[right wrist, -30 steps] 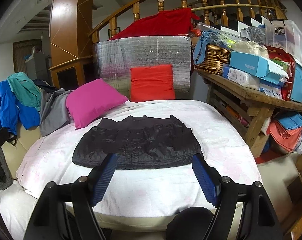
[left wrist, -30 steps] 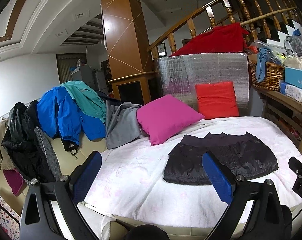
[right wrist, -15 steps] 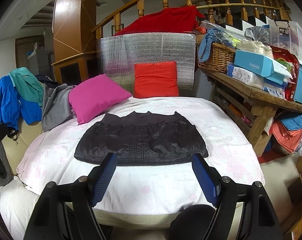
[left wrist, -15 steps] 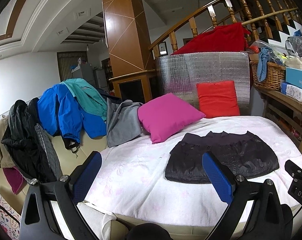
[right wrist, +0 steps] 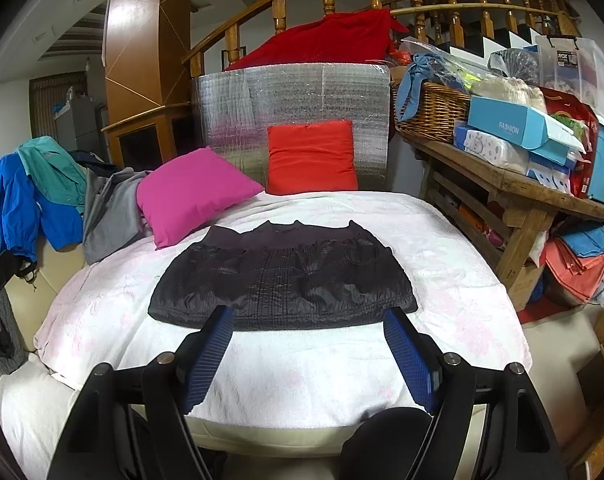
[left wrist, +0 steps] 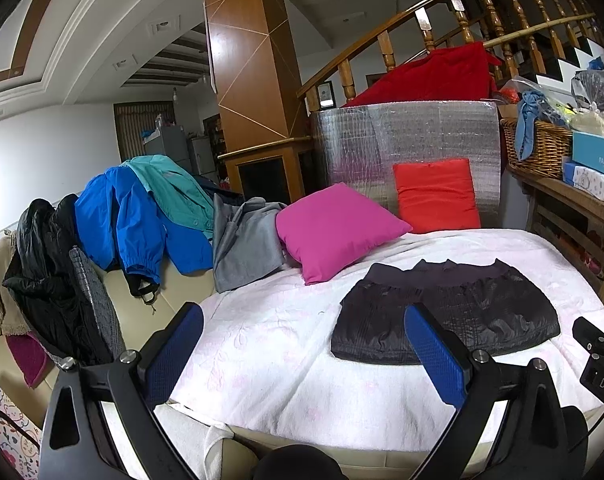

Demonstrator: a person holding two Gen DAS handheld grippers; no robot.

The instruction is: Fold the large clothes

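Two grippers, both empty, fingers spread wide apart, nothing between the blue pads. Left gripper [left wrist: 304, 354] and right gripper [right wrist: 310, 350] held short of the near edge of the white bedspread [right wrist: 294, 384].

Against a second earlier: almost no change. Black garment [right wrist: 286, 280] unmoved, lying flat and already folded into a wide, short shape, dark waistband toward the cushions, at mid-bed in the right view and right of centre in the left view [left wrist: 450, 312]. Slight upward drift of the whole scene in both views; finger spacing unchanged.

Beyond the garment: magenta cushion [right wrist: 194, 192] tilted at the left, red cushion [right wrist: 312, 158] upright against a silver quilted panel [right wrist: 290, 100]. Pile of jackets [left wrist: 142, 216], blue, teal, grey and black, draped over the sofa back at far left.

Hidden or unclear: garment's type and how many layers it has, not readable; near hem partly covered by the fingers in both views. Right gripper's black body cut off at the right edge of the left view [left wrist: 600, 364]. Wooden bench [right wrist: 514, 200] with basket and boxes cut off at the frame edge. No hand visible.
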